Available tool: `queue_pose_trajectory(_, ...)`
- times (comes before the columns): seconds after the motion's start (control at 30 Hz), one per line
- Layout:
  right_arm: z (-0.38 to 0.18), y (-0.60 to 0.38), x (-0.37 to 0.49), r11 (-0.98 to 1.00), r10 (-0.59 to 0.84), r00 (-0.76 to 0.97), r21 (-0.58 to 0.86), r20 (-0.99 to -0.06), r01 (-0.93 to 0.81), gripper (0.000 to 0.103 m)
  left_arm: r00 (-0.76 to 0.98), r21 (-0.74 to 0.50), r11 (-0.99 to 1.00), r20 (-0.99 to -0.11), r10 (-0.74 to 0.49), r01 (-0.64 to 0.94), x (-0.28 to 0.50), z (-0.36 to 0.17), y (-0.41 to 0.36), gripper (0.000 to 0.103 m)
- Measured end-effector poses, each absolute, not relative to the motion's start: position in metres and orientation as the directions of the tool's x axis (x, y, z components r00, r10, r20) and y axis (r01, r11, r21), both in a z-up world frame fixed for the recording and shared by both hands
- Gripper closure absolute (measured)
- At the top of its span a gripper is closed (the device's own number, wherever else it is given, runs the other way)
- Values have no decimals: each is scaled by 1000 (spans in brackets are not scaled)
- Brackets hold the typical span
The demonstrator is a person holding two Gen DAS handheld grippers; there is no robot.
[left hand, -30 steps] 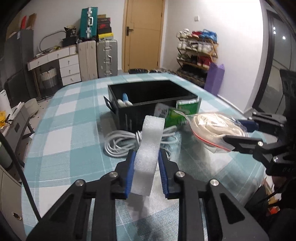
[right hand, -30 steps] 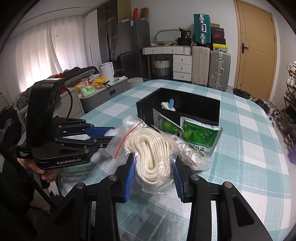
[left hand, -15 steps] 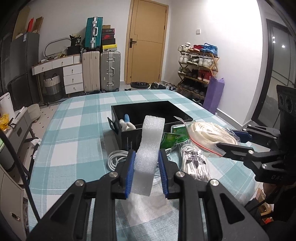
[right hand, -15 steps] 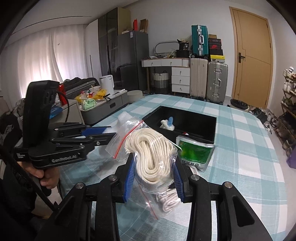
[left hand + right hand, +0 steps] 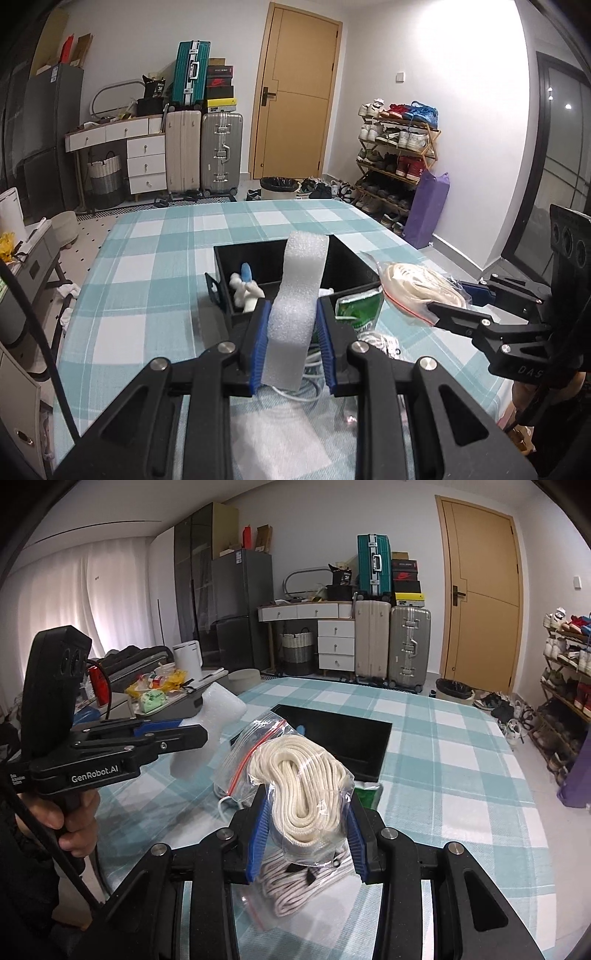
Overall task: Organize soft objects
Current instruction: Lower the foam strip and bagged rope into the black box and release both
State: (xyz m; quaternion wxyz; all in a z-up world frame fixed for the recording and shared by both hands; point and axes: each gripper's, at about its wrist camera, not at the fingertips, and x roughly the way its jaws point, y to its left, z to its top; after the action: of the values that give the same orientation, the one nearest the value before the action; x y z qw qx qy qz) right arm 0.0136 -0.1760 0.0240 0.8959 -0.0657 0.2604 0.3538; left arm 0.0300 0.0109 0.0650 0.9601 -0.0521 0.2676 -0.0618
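Left gripper at bottom centre, jaws narrow, clamped on the white foam strip that stands up in front of the black bin. Right gripper squeezes the bagged cream rope, held above the checked tablecloth, bin just behind it. Green packet leans against the bin; white cable lies under the foam.

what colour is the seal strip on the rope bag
Red, on the clear rope bag held by the right gripper; clearest in the right wrist view.
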Motion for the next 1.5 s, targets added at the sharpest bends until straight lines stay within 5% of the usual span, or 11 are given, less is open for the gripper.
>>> queue_pose_trajectory(1.5, 13, -147, 117, 771, 536, 601, 55, -593, -634, 65, 808, -147, 988, -576, -121, 43, 130, 51, 16, 80)
